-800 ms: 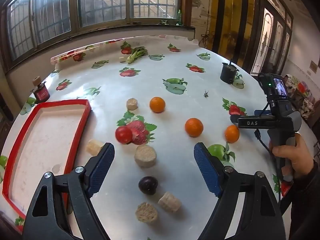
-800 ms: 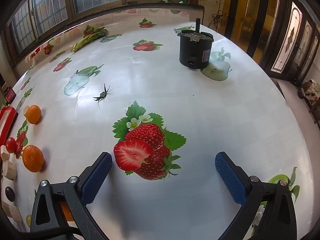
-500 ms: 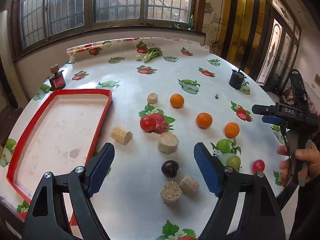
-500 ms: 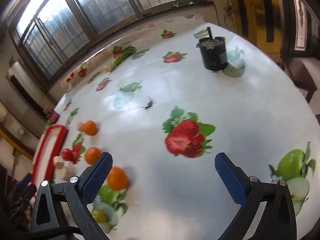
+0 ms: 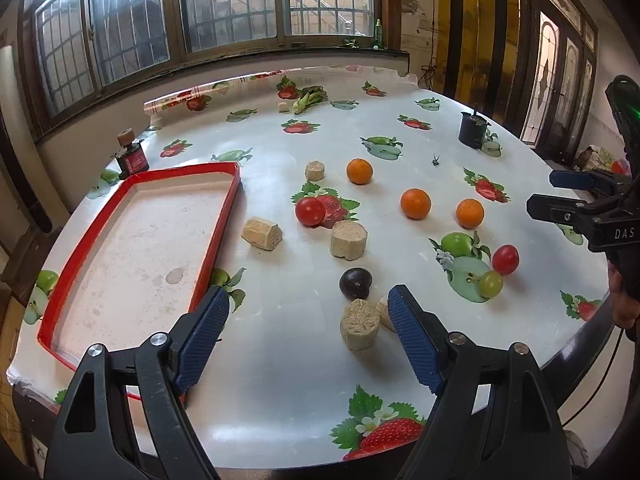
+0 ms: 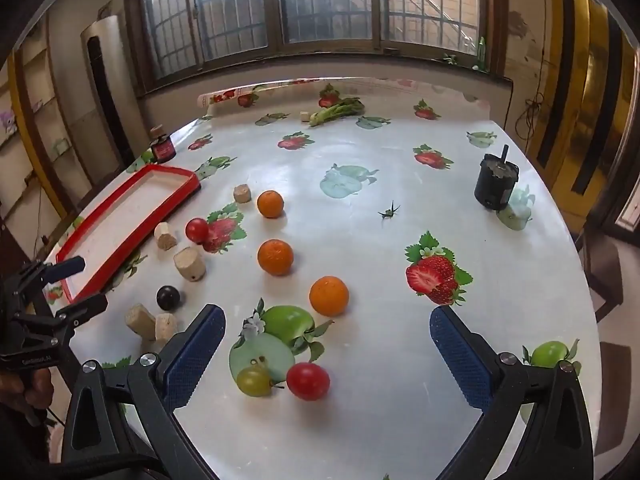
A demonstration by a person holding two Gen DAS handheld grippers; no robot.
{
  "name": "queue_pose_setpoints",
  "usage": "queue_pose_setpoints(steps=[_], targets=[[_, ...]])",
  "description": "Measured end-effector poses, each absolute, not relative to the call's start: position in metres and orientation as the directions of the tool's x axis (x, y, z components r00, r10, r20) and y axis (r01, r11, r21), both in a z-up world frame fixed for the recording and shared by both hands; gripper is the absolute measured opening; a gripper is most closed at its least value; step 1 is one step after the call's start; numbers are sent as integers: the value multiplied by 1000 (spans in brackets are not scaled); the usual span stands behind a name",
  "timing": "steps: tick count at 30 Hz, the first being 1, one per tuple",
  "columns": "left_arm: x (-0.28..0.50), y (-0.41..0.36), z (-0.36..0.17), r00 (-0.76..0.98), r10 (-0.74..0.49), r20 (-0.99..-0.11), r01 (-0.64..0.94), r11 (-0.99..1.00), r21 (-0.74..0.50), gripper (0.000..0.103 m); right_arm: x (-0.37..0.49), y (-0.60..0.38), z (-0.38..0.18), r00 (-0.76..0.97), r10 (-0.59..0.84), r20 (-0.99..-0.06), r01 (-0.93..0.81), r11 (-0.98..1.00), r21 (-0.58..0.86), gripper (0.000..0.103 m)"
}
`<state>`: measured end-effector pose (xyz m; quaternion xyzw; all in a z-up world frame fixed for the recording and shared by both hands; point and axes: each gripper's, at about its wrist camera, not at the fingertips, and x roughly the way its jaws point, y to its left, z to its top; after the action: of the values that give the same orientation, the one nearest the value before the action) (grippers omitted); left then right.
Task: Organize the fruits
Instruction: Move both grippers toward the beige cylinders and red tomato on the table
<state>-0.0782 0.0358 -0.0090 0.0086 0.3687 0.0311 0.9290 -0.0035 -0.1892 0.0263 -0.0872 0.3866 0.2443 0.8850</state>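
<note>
Both grippers hover released, holding nothing, fruits loose mid-desk beside the empty red tray at the left edge: best take the near-edge red tomato first with the right gripper, descending straight, closing gently so it won't roll.
</note>
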Motion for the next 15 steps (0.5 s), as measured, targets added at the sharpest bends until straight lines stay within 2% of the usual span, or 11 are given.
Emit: queue_pose_setpoints(steps=[8,15], targets=[[-92,39,-6,727,102,-678,-72,995,73,82,-40,-164,29,586,383,-714,-628,772,-102,103],[-95,42,-7,721,120,-682,-95,993,74,82,-47,-159,34,588,396,-706,-646,755,-114,103]])
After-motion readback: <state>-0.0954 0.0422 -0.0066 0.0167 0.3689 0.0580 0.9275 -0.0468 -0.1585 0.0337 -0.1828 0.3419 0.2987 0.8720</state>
